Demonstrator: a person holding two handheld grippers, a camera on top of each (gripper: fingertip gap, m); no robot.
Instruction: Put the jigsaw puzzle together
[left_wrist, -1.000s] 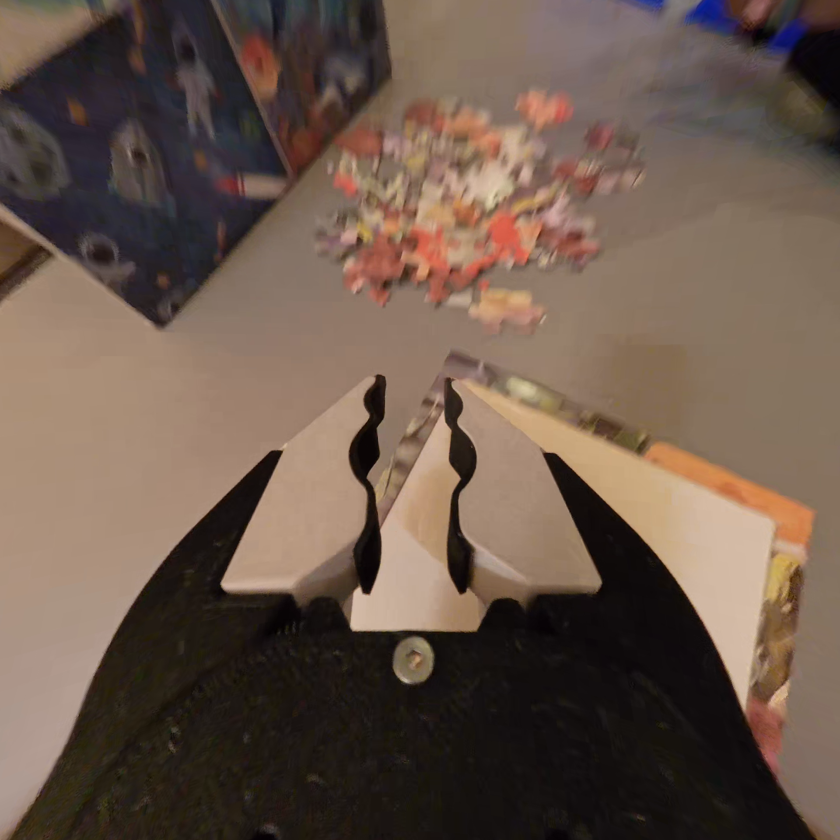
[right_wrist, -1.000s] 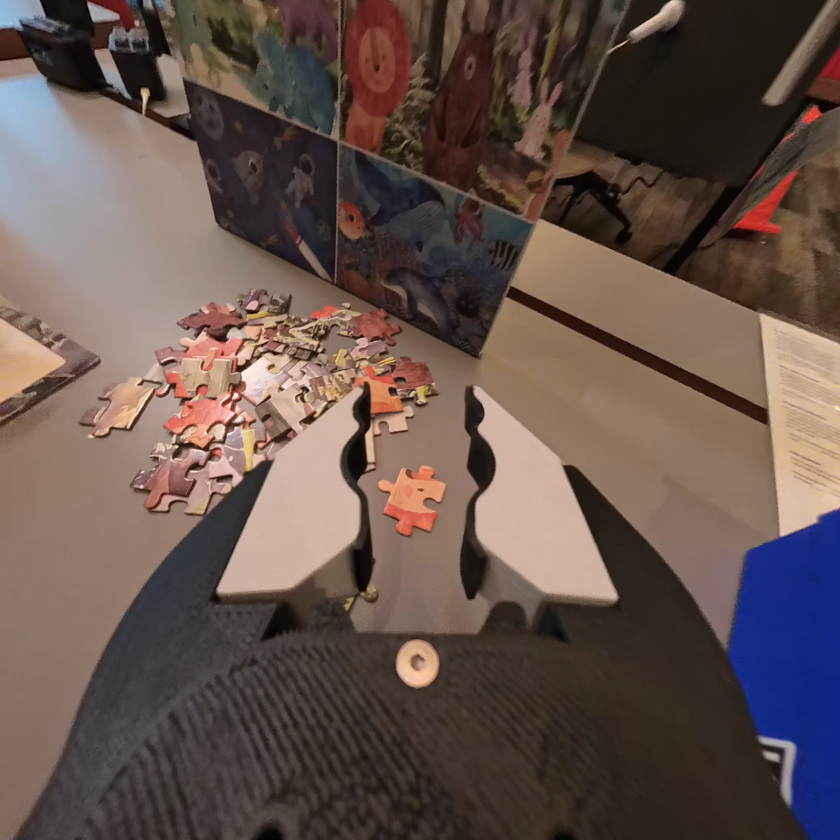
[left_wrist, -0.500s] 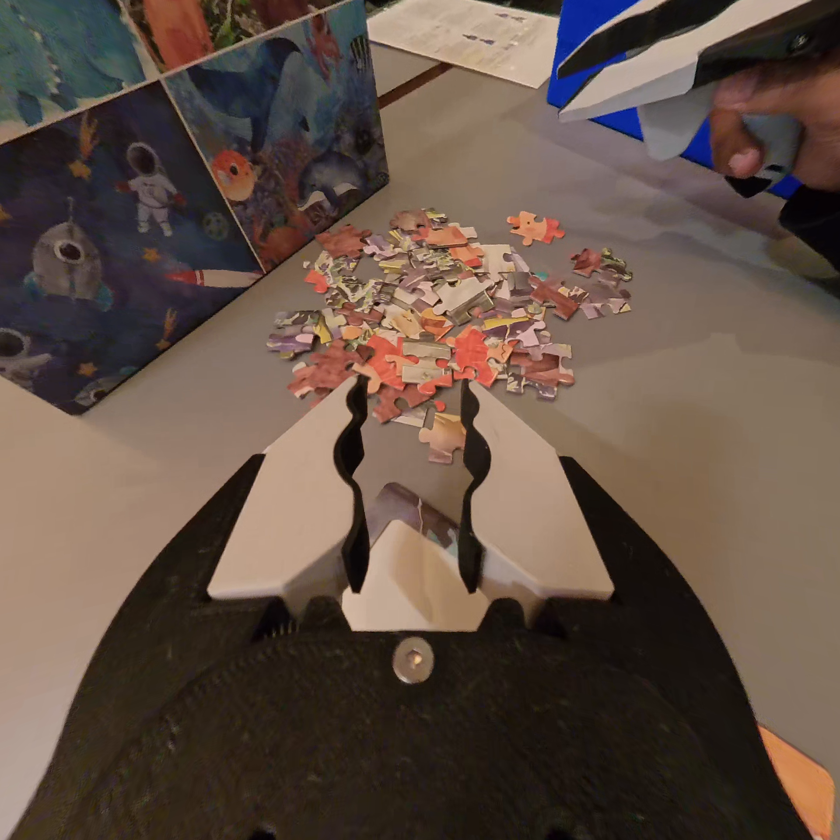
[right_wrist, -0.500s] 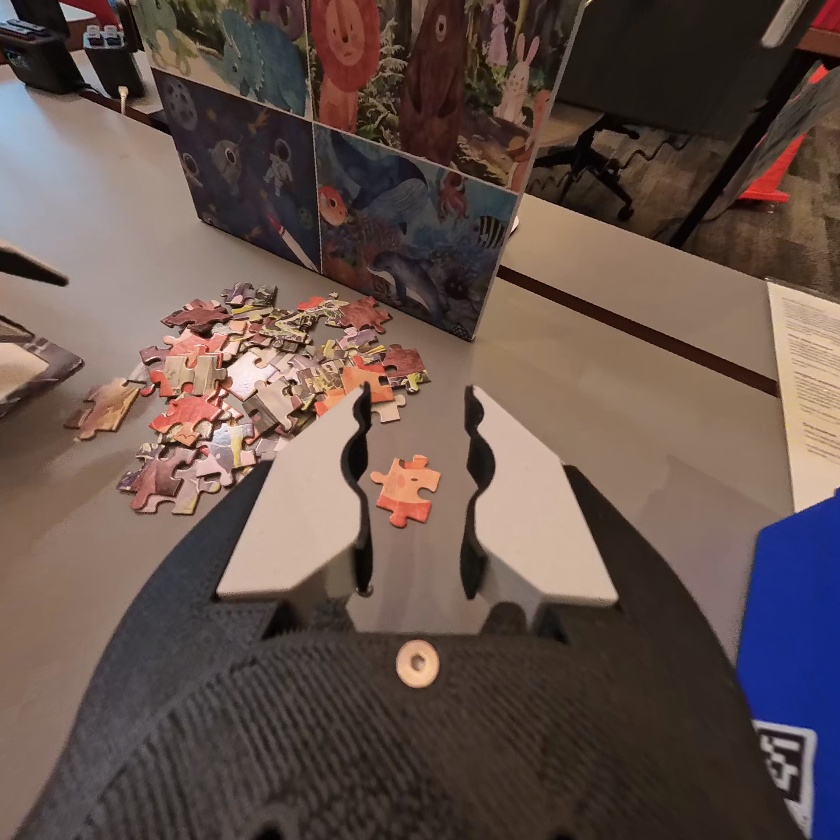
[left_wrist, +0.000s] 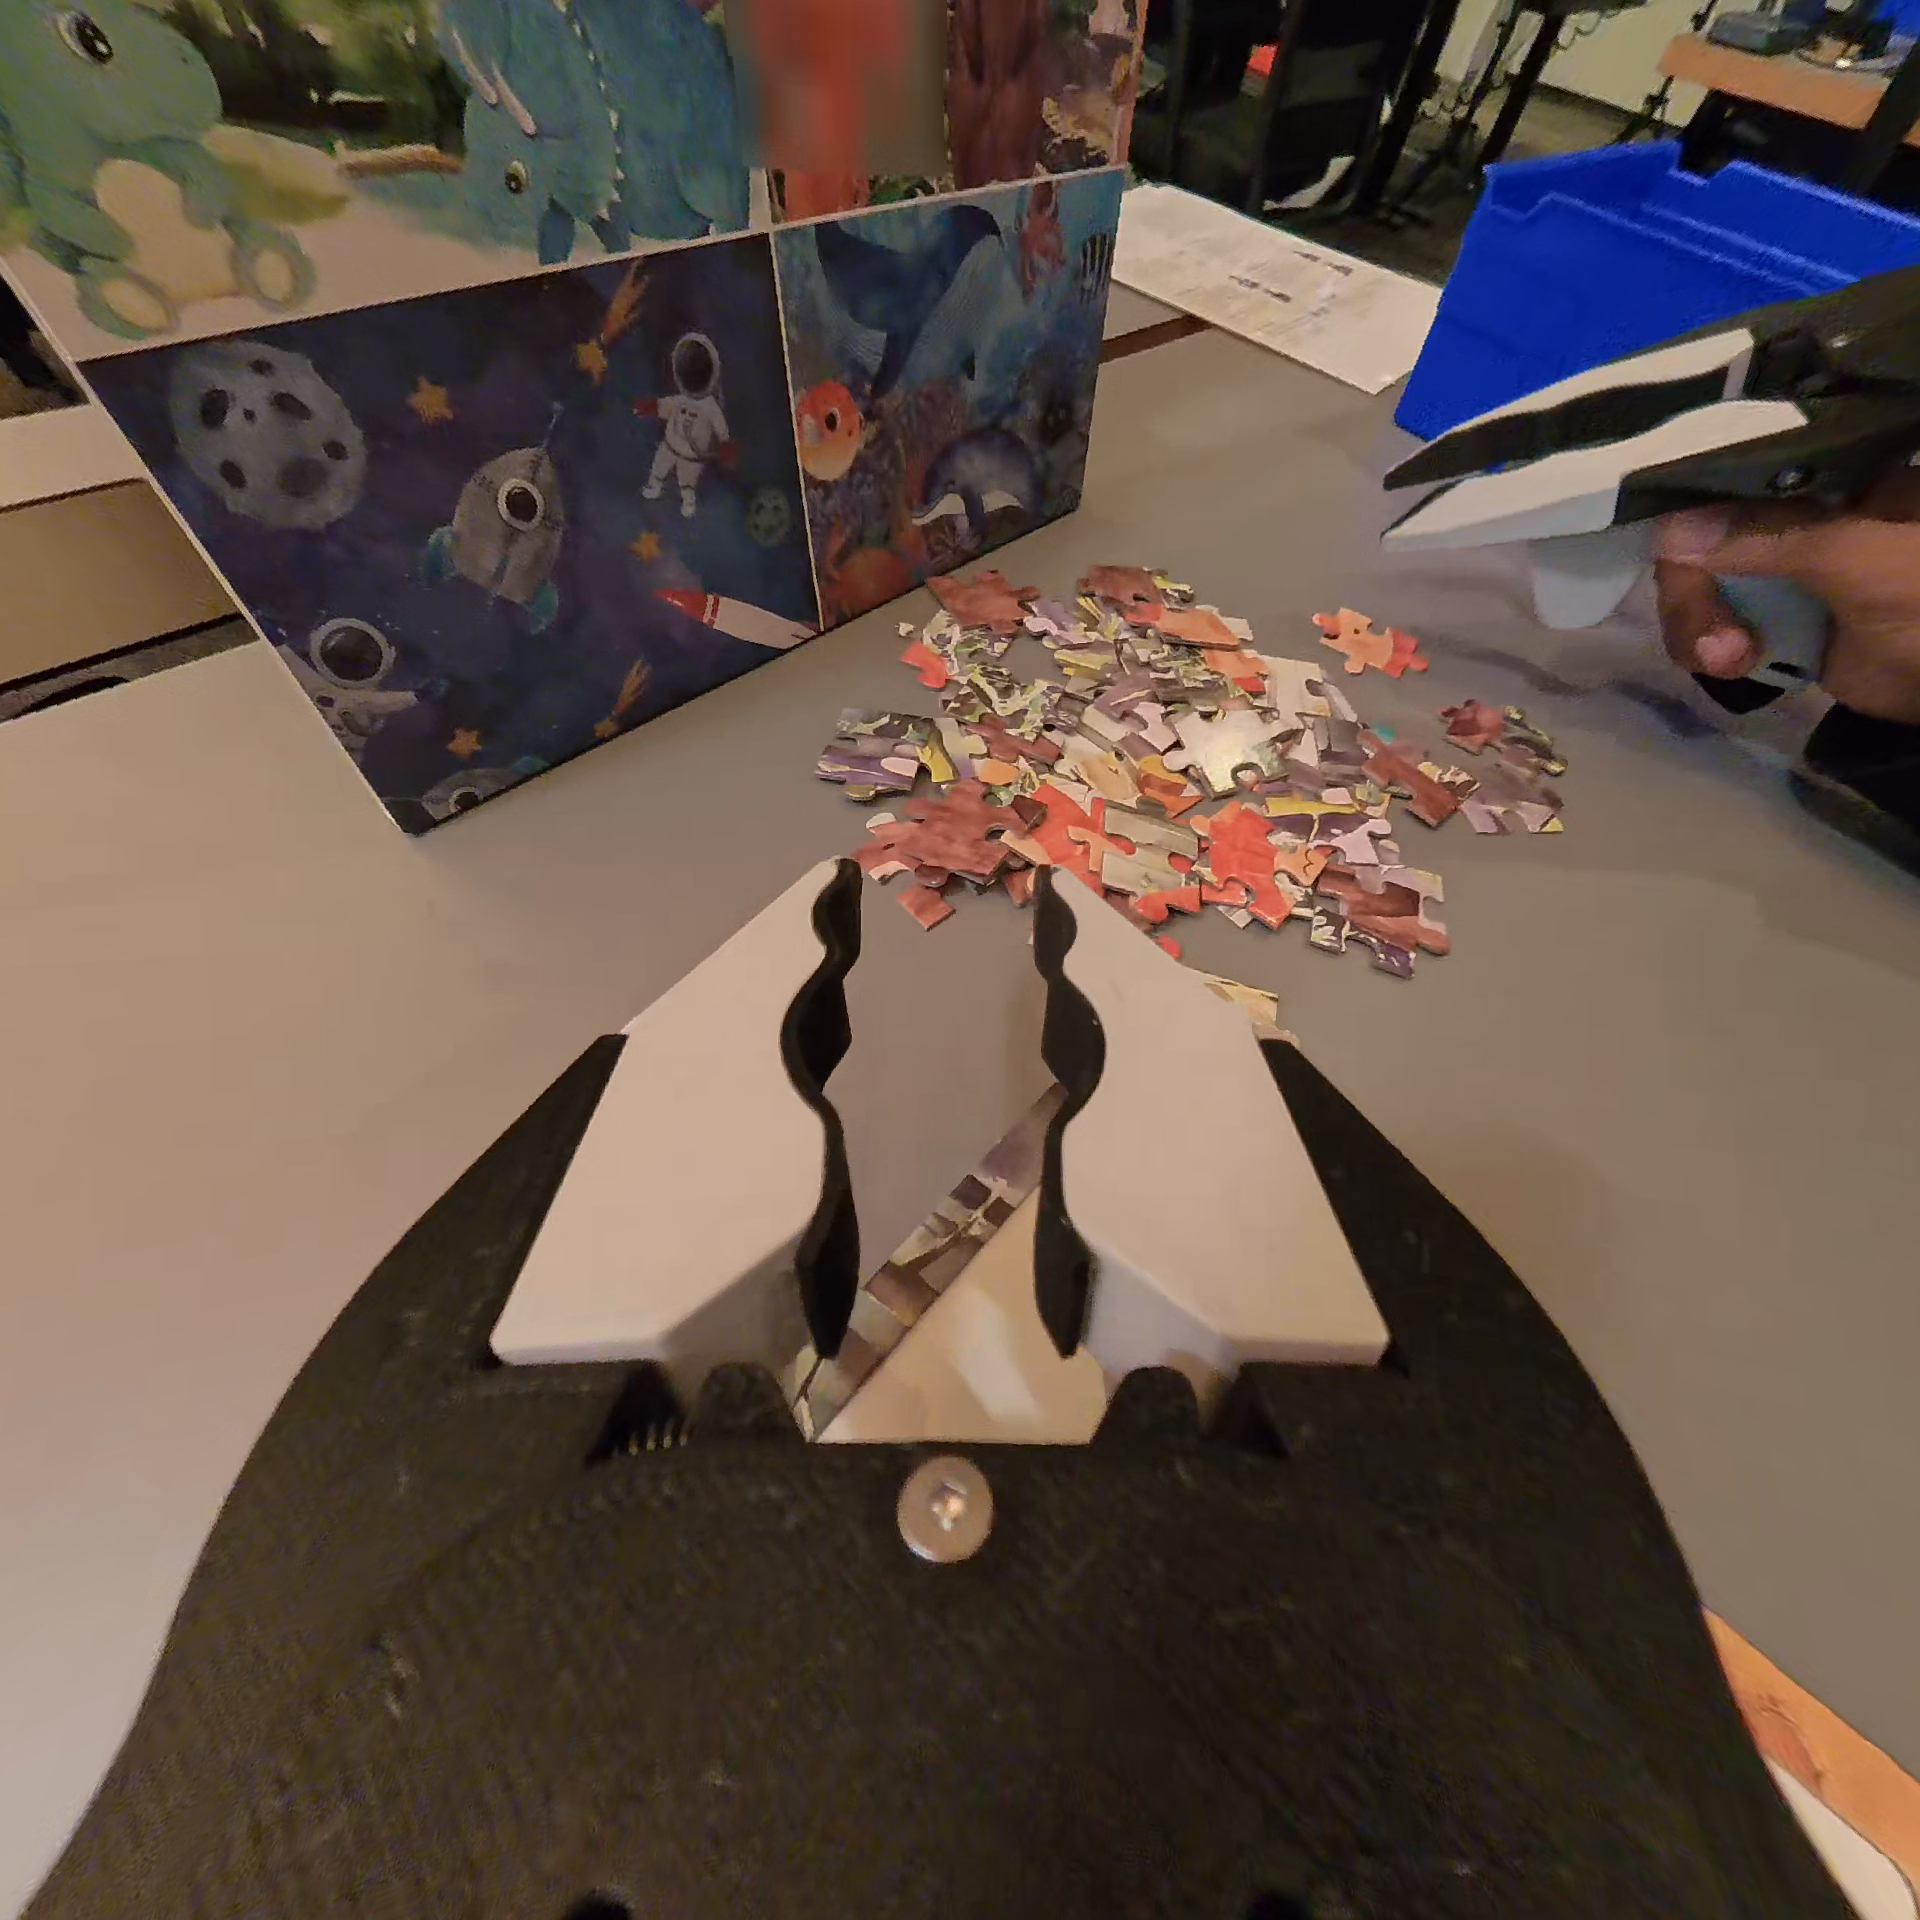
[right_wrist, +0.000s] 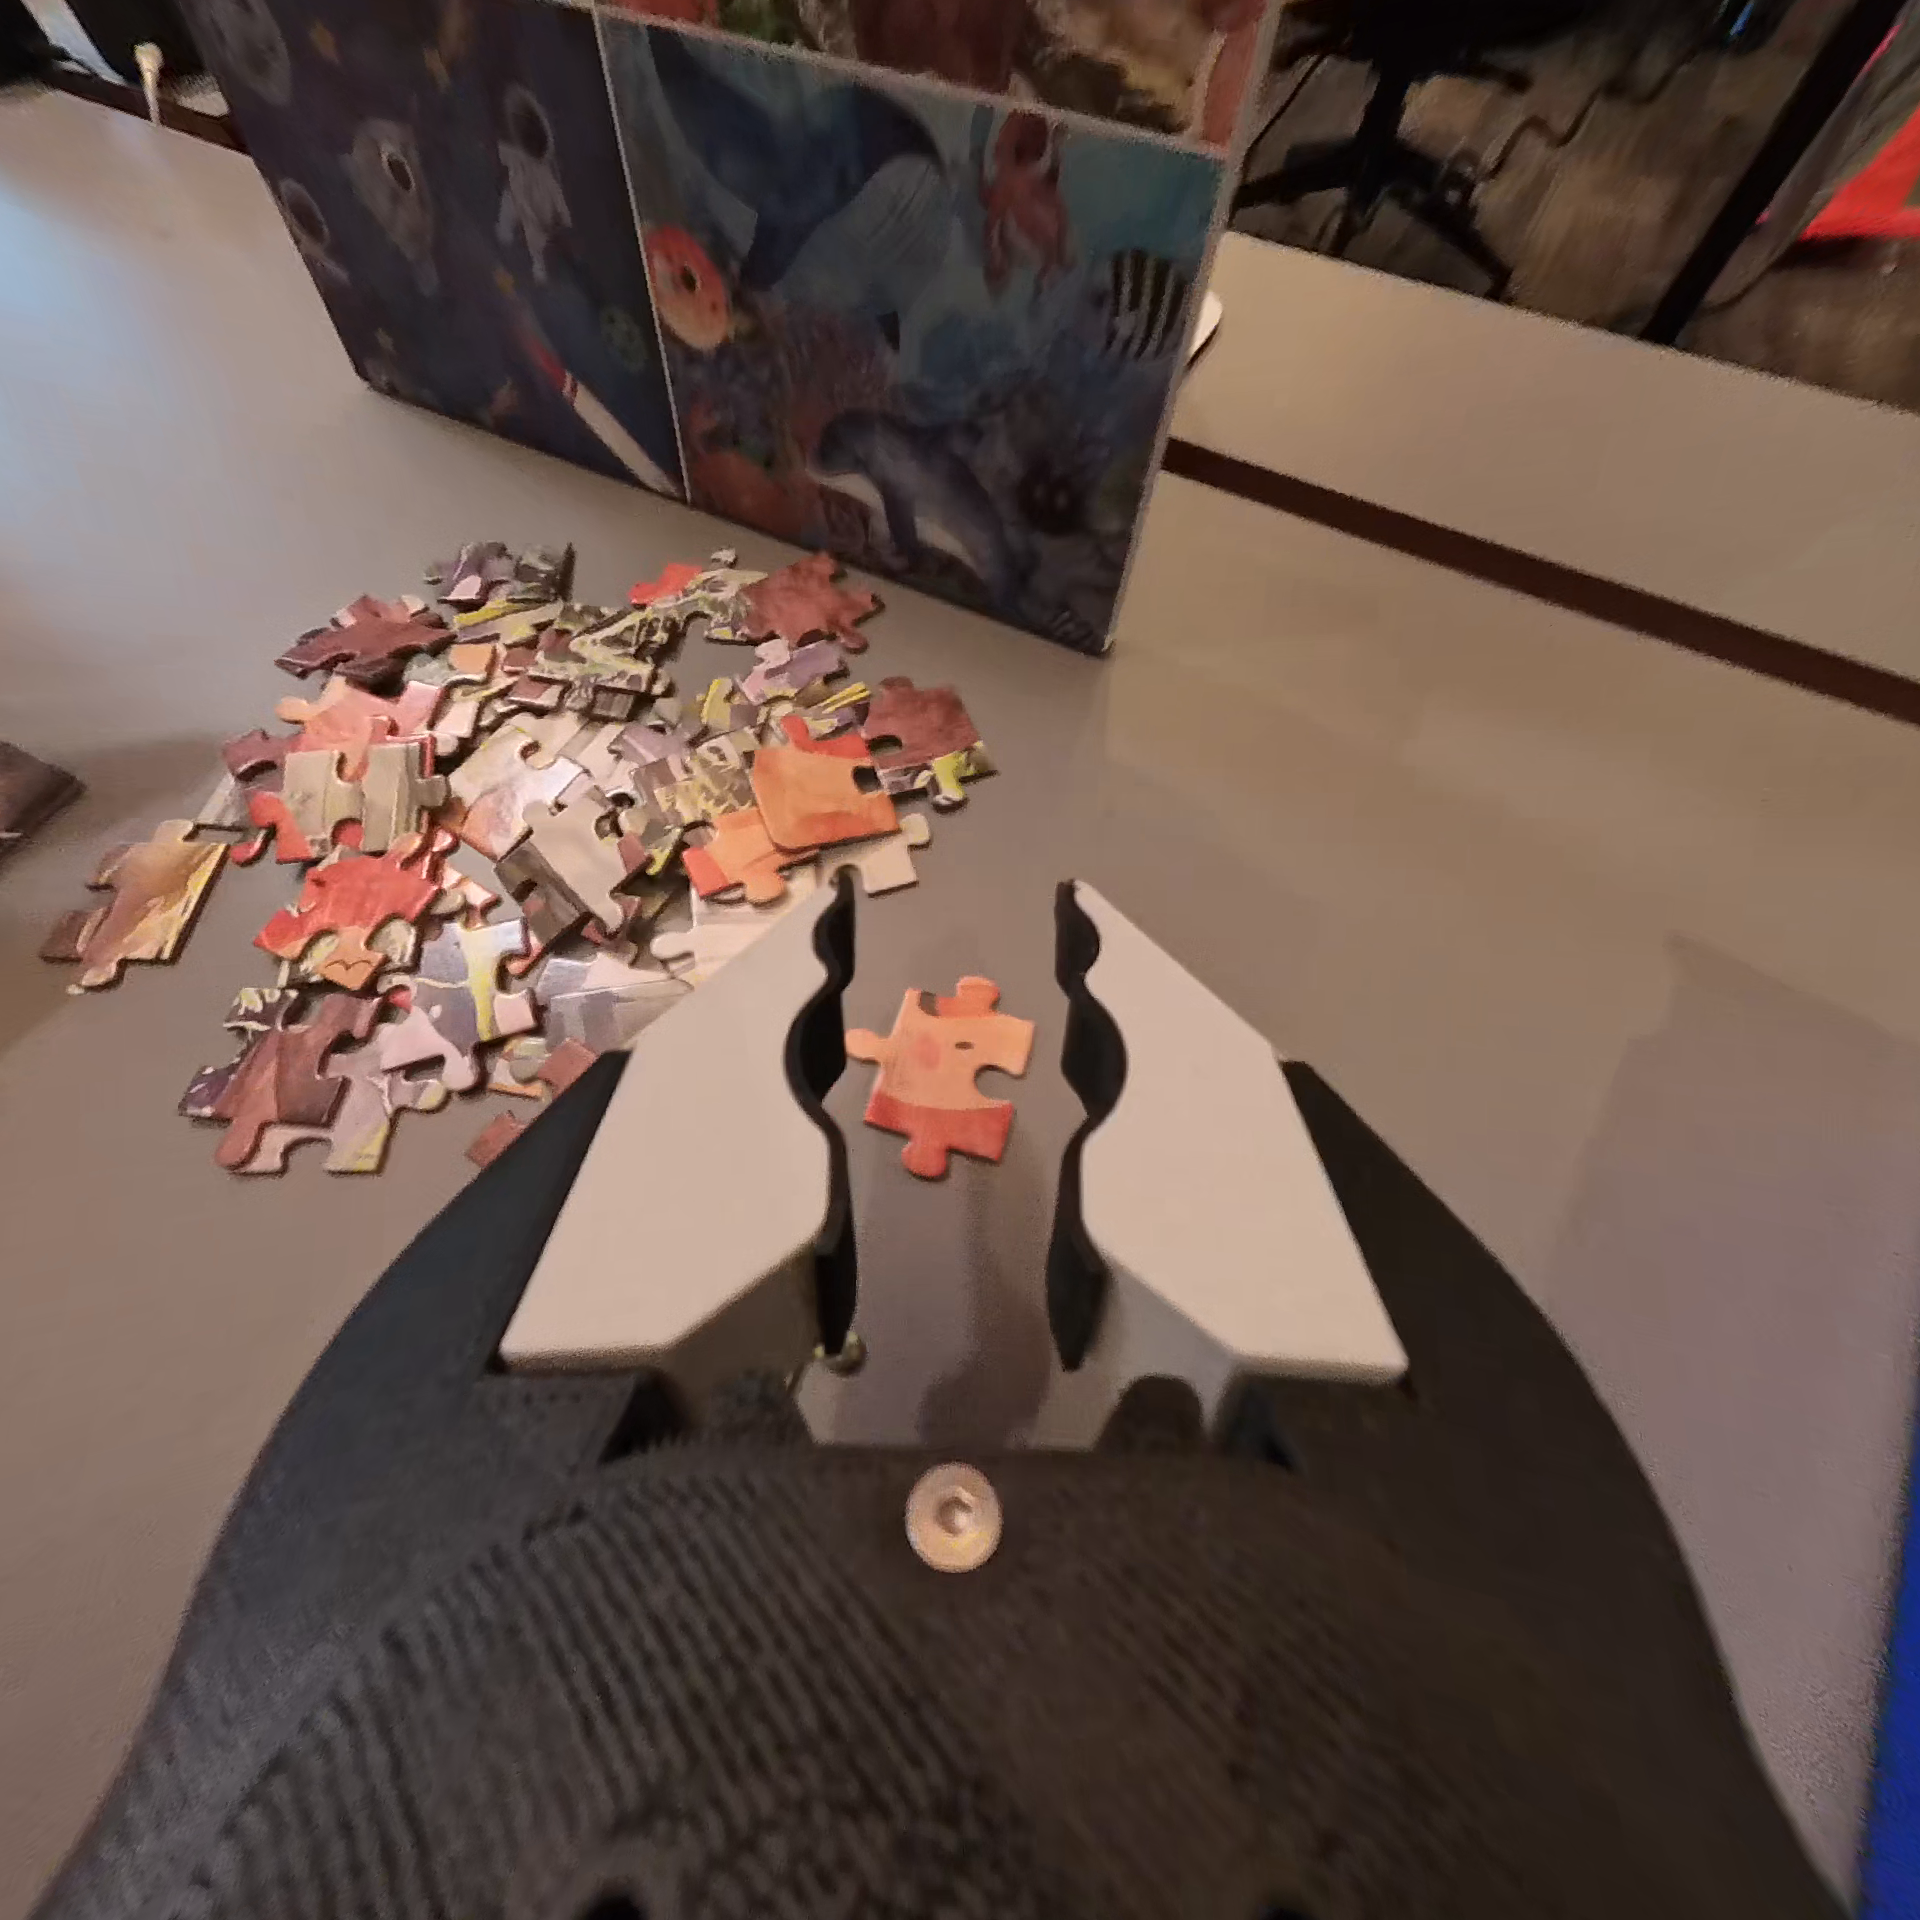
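A loose heap of jigsaw pieces (left_wrist: 1174, 769) lies on the grey table (left_wrist: 416, 1039), just in front of the tall picture box (left_wrist: 623, 468) painted with astronauts, fish and animals. The pieces are reds, oranges, purples and greys, some overlapping, too many and too tumbled for me to count. One orange piece (right_wrist: 945, 1070) sits alone to the right of the heap, well apart from it.

The right gripper (right_wrist: 951, 904) hangs over that lone piece with its jaws spread, the piece showing between them and untouched. Compared with half a second ago it has come lower and closer, so the piece looks larger. The left gripper (left_wrist: 940, 883) is also spread and empty, nearer the heap's near edge; it has pulled back, so the puzzle board (left_wrist: 956, 1216) beneath it shows more of its printed border.

Two grippers, one box, one board, one blue bin (left_wrist: 1621, 281) at far right and, I think, one sheet of paper (left_wrist: 1268, 281) behind it.
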